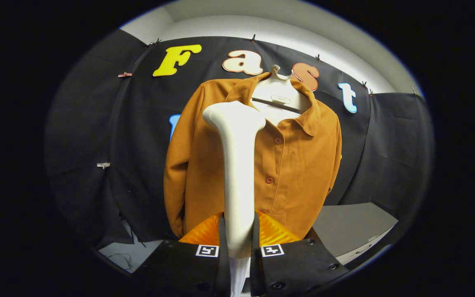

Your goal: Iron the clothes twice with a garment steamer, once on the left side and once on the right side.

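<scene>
An orange-brown button-up shirt [295, 173] hangs on a white hanger [278, 88] against the black booth wall. My gripper [239, 233] is shut on the handle of a white garment steamer [237, 165], which stands upright between the fingers. The steamer's head [233, 115] sits in front of the shirt's upper left chest, just left of the collar and the button placket. I cannot tell whether the head touches the cloth. The steamer hides a strip of the shirt's left front.
A grey table top [349, 227] lies below and to the right of the shirt. Another pale surface [126, 251] shows low on the left. Small clips [103, 165] pin the black cloth wall behind.
</scene>
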The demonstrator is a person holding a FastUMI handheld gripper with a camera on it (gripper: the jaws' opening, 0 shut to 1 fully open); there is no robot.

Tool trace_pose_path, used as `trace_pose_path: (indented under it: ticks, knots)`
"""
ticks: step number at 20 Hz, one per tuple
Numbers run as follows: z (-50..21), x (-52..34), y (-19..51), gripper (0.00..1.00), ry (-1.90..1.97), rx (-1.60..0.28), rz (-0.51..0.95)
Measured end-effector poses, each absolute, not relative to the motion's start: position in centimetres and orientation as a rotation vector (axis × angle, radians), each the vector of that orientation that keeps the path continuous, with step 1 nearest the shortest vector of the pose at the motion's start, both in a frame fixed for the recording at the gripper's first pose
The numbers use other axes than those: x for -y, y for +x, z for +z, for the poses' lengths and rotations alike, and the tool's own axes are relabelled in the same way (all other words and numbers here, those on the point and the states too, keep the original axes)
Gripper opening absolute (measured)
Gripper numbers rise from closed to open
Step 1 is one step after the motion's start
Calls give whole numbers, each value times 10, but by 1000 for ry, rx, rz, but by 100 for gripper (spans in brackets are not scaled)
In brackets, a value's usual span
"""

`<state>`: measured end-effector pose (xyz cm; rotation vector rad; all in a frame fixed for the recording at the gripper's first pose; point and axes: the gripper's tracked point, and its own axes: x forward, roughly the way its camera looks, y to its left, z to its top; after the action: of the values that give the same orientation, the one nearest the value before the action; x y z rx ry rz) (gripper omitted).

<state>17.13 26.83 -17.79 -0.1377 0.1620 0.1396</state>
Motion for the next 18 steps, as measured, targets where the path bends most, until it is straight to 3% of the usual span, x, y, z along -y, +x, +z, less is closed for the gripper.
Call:
trace_pose_path:
  ticks: [18]
  knots:
    - [-303,-249,175,22,-201,-370,114]
